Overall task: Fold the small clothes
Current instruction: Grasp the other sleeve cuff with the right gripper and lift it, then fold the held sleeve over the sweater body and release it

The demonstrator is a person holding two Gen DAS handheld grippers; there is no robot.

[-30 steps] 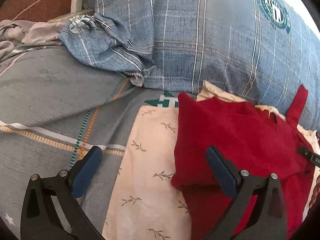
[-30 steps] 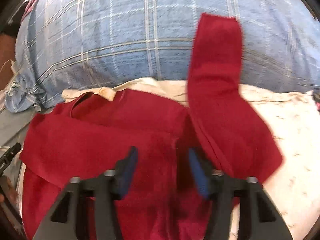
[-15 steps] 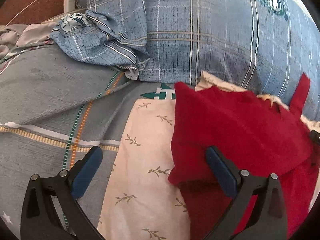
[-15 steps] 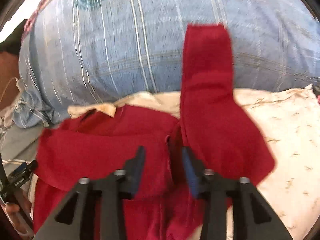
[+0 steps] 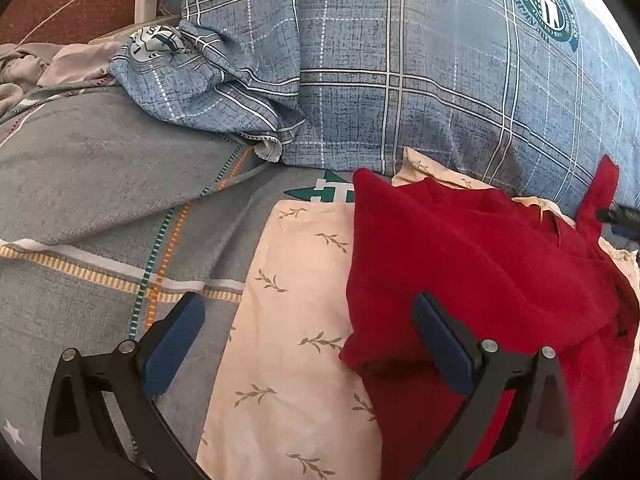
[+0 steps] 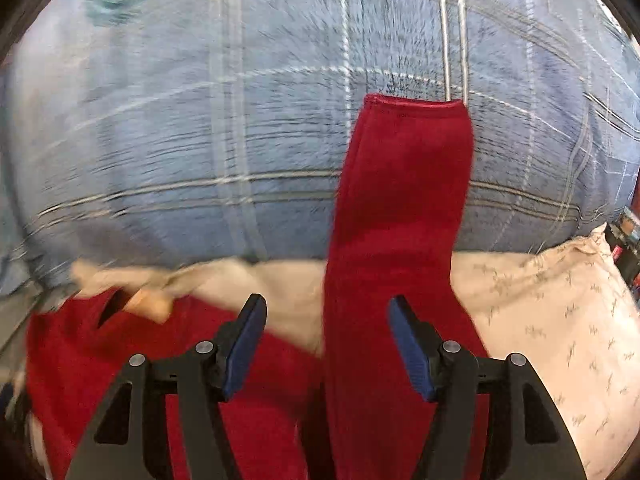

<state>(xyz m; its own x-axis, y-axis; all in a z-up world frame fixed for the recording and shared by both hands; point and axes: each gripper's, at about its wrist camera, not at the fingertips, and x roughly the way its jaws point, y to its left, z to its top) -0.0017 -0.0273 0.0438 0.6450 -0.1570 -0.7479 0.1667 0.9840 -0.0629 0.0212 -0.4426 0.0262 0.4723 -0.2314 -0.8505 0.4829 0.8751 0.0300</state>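
Meanwhile, from the left wrist, the left gripper point(image 5: 306, 330) hangs with jaws released and empty above the cream cloth point(image 5: 292, 320), beside the red garment point(image 5: 472, 268) on the bed. From the right wrist, the right gripper point(image 6: 326, 346), clenched a second ago, is opening; its sleeve point(image 6: 404, 200), now released, still lies against the blue pillow point(image 6: 200, 140), unfolded.

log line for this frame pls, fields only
task: fold small clothes | left tool: open, empty, beside red garment | right tool: opening, pads clear of sleeve | sleeve: draped up onto blue pillow
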